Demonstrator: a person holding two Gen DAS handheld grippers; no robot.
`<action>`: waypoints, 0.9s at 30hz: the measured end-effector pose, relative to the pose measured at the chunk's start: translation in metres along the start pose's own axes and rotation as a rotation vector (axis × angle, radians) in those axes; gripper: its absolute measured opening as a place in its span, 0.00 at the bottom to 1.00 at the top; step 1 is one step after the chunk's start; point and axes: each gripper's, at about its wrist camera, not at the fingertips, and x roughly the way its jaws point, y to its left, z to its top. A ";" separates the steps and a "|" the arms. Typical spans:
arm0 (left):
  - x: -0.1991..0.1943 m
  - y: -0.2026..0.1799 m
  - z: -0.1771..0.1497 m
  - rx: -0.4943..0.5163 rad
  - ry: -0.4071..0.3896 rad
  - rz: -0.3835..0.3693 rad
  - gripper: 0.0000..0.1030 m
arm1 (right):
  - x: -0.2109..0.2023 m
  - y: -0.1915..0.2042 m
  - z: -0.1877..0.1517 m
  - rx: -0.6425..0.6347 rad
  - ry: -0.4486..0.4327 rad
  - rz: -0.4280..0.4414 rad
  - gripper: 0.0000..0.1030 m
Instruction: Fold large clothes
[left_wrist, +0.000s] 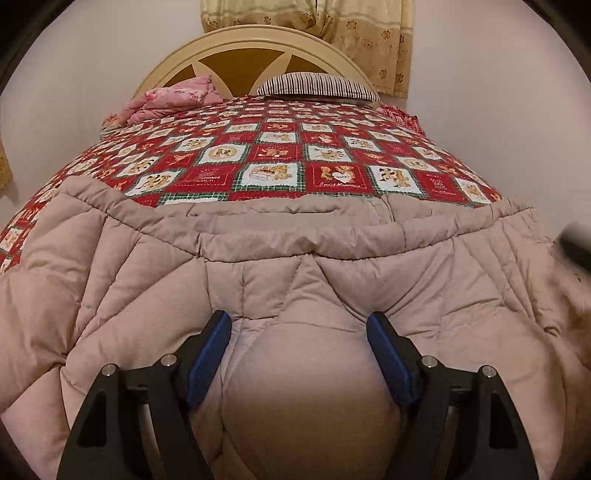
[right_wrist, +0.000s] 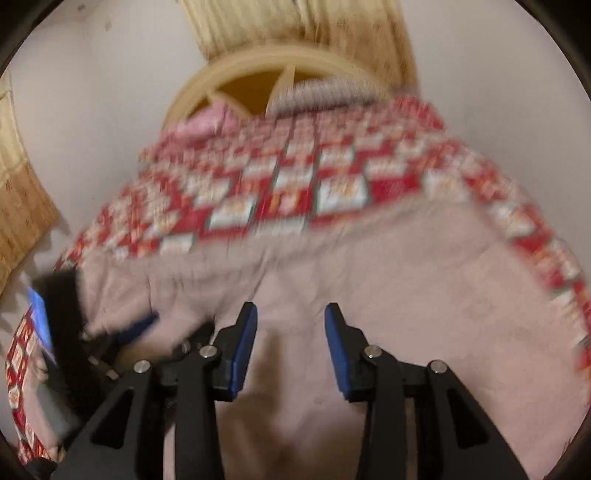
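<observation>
A beige quilted puffer coat (left_wrist: 295, 258) lies spread over the near end of the bed, with its far edge folded in a straight line. My left gripper (left_wrist: 299, 325) rests low on it with the jaws wide and open. A puffy bulge of the coat swells up between the blue pads (left_wrist: 208, 362). In the blurred right wrist view, my right gripper (right_wrist: 291, 317) stands narrower over the coat (right_wrist: 406, 277), shut on a thick fold that rises between its pads. The left gripper (right_wrist: 88, 321) shows at that view's left edge.
The bed carries a red and white patchwork quilt (left_wrist: 280, 155). A striped pillow (left_wrist: 317, 86) and a pink bundle of bedding (left_wrist: 173, 99) lie against the cream headboard (left_wrist: 236, 48). A patterned curtain (left_wrist: 354, 33) hangs behind it. White walls flank the bed.
</observation>
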 end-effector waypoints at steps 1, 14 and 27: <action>0.000 -0.001 0.000 0.004 0.001 0.005 0.74 | -0.008 -0.009 0.007 -0.030 -0.018 -0.054 0.41; -0.001 -0.007 0.000 0.028 -0.002 0.020 0.75 | 0.050 -0.117 -0.031 0.131 0.099 -0.257 0.43; -0.129 0.075 -0.042 -0.121 -0.058 -0.226 0.76 | 0.049 -0.114 -0.032 0.096 0.118 -0.315 0.47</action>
